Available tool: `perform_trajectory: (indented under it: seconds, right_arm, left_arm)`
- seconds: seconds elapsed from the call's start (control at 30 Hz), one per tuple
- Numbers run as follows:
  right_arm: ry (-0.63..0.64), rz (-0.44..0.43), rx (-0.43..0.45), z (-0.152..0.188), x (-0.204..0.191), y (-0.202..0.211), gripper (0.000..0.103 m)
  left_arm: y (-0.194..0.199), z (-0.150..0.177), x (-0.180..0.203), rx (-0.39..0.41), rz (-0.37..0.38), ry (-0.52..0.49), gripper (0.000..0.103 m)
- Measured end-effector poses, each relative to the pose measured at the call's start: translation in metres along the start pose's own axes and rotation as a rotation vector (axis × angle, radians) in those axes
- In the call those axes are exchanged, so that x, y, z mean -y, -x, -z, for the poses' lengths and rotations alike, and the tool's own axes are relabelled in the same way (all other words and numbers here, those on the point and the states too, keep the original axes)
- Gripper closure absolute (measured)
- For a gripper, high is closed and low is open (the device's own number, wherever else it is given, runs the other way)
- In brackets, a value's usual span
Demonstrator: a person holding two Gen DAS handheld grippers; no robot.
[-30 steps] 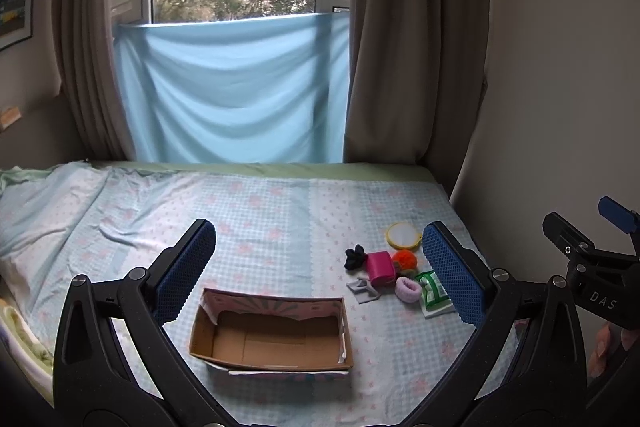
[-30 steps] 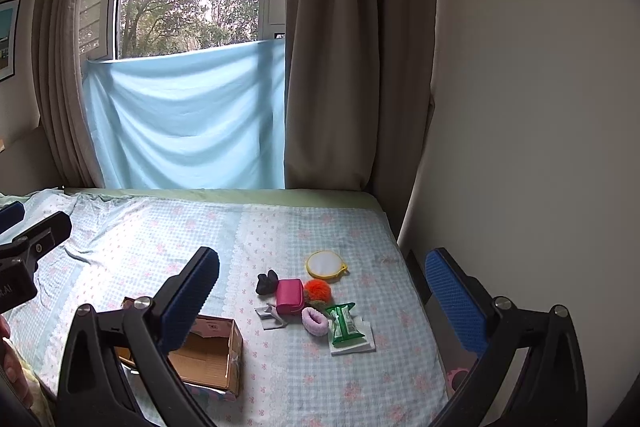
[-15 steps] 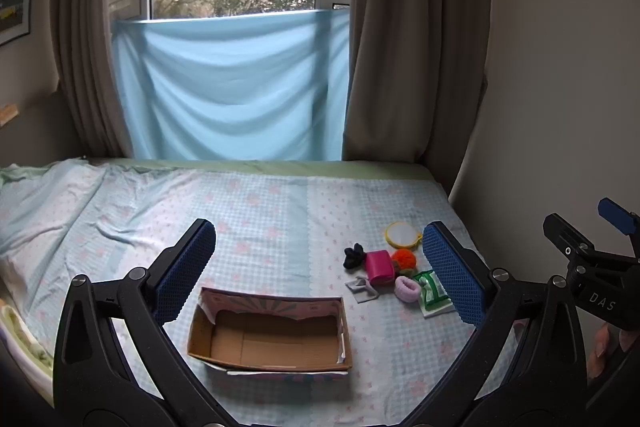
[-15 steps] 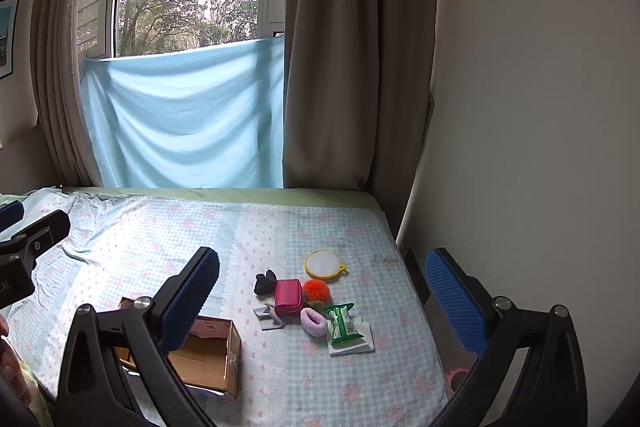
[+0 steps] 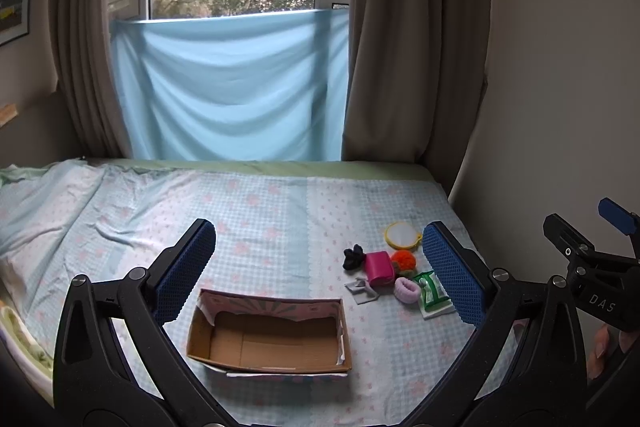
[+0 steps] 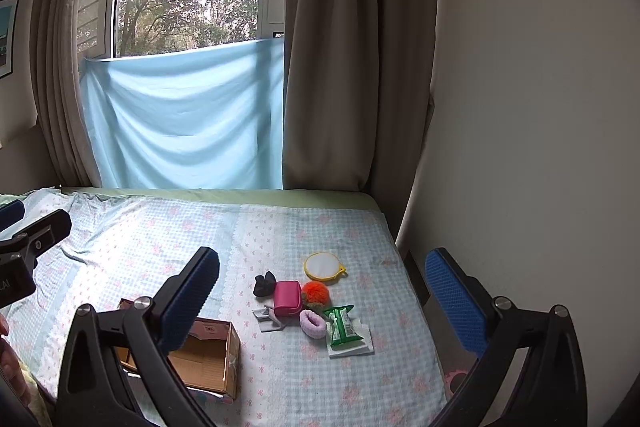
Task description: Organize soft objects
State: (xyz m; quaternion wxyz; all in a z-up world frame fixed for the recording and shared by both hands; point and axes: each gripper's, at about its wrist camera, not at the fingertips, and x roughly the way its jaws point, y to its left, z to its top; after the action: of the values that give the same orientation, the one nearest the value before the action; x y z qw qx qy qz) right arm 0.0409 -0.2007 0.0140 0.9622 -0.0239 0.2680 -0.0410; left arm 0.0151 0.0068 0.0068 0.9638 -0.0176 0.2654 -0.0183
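Observation:
An empty open cardboard box (image 5: 270, 341) lies on the bed, also in the right wrist view (image 6: 208, 355). To its right is a cluster of small items: a black scrunchie (image 6: 264, 283), a pink pouch (image 6: 287, 297), an orange pompom (image 6: 316, 293), a lilac scrunchie (image 6: 313, 323), a green packet (image 6: 342, 321) on a white cloth, a grey clip (image 6: 269, 317) and a yellow-rimmed round pad (image 6: 323, 267). My left gripper (image 5: 320, 275) is open and empty above the box. My right gripper (image 6: 320, 299) is open and empty, held above the cluster.
The bed (image 5: 260, 219) has a light blue checked sheet. A wall (image 6: 520, 147) runs along its right edge. Brown curtains (image 5: 400, 47) and a hanging blue cloth (image 5: 232, 87) stand at the far end. The sheet is rumpled at the left (image 5: 48, 211).
Both views have shifted very slightly; the items and box sit where they were. Both grippers stay open.

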Motion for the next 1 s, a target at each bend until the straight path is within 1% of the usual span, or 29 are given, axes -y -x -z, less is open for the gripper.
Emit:
perform_trajectory:
  seconds: [0.23, 0.43, 0.67, 0.8, 1.0]
  right_arm:
    - [-0.005, -0.004, -0.009, -0.003, -0.003, -0.003, 0.0]
    - [-0.008, -0.001, 0.0, -0.005, -0.007, -0.005, 0.0]
    - [-0.017, 0.002, -0.014, -0.009, -0.009, -0.012, 0.0]
    - [-0.046, 0.015, -0.046, -0.006, -0.003, -0.028, 0.0]
    - [-0.107, 0.082, -0.133, 0.016, 0.022, -0.079, 0.0]
  left_arm:
    - [-0.006, -0.003, -0.001, -0.01, -0.004, -0.008, 0.001]
    - [-0.009, -0.005, -0.004, -0.009, -0.002, -0.011, 0.001]
    - [-0.023, -0.009, -0.007, -0.048, 0.005, -0.021, 0.001]
    - [-0.056, -0.009, -0.006, -0.111, 0.037, -0.042, 0.001]
    - [-0.138, 0.0, 0.009, -0.242, 0.111, -0.03, 0.001]
